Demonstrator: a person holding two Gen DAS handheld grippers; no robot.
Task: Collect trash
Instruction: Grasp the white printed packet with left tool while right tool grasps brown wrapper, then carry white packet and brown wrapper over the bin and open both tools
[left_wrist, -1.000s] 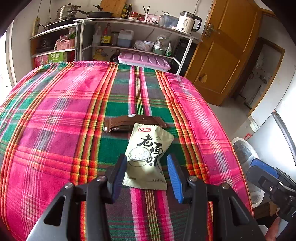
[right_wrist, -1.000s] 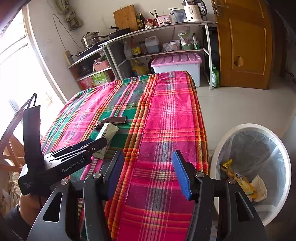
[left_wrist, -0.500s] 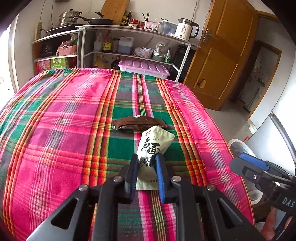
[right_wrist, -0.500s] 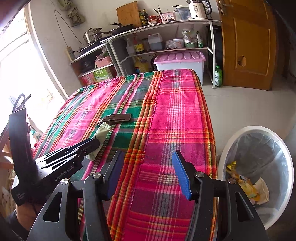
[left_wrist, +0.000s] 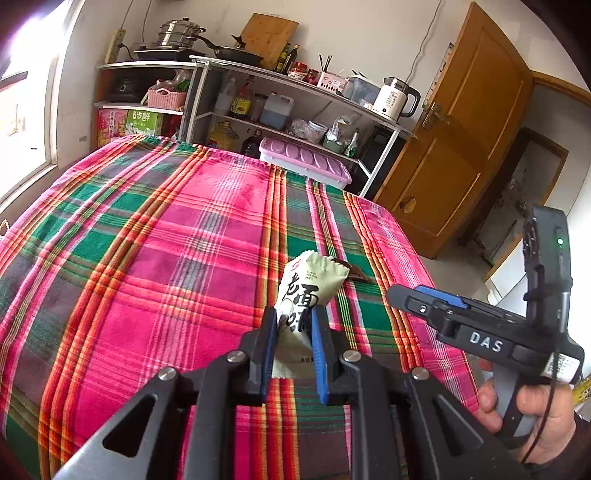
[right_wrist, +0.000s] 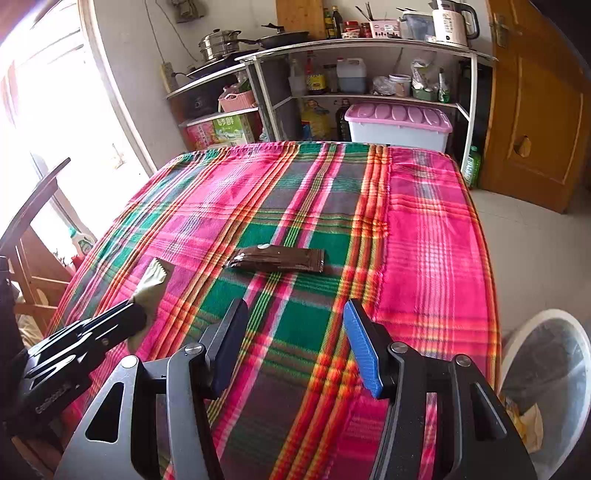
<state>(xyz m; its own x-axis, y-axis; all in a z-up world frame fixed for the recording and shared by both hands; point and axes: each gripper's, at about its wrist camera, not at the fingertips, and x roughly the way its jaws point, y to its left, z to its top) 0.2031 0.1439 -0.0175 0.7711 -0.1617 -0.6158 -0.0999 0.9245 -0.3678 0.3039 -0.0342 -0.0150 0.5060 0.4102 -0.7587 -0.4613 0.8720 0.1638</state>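
Observation:
My left gripper (left_wrist: 293, 325) is shut on a pale green snack packet (left_wrist: 306, 291) and holds it lifted above the plaid tablecloth (left_wrist: 166, 258). The packet also shows in the right wrist view (right_wrist: 151, 282), sticking out of the left gripper (right_wrist: 136, 314). A brown wrapper (right_wrist: 279, 259) lies flat on the cloth in mid-table; in the left wrist view only its end (left_wrist: 352, 270) shows behind the packet. My right gripper (right_wrist: 293, 339) is open and empty, above the cloth short of the brown wrapper. It appears at the right of the left wrist view (left_wrist: 424, 299).
A white trash bin (right_wrist: 550, 369) with a clear liner and some trash stands on the floor right of the table. Shelves (right_wrist: 369, 74) with kitchenware and a pink-lidded box (right_wrist: 399, 122) are behind the table. A wooden chair (right_wrist: 29, 258) is at the left, a door (right_wrist: 535, 110) at the right.
My left gripper closed on the pale green packet and lifted it off the cloth. My right gripper moved left from the bin side over the table toward the brown wrapper.

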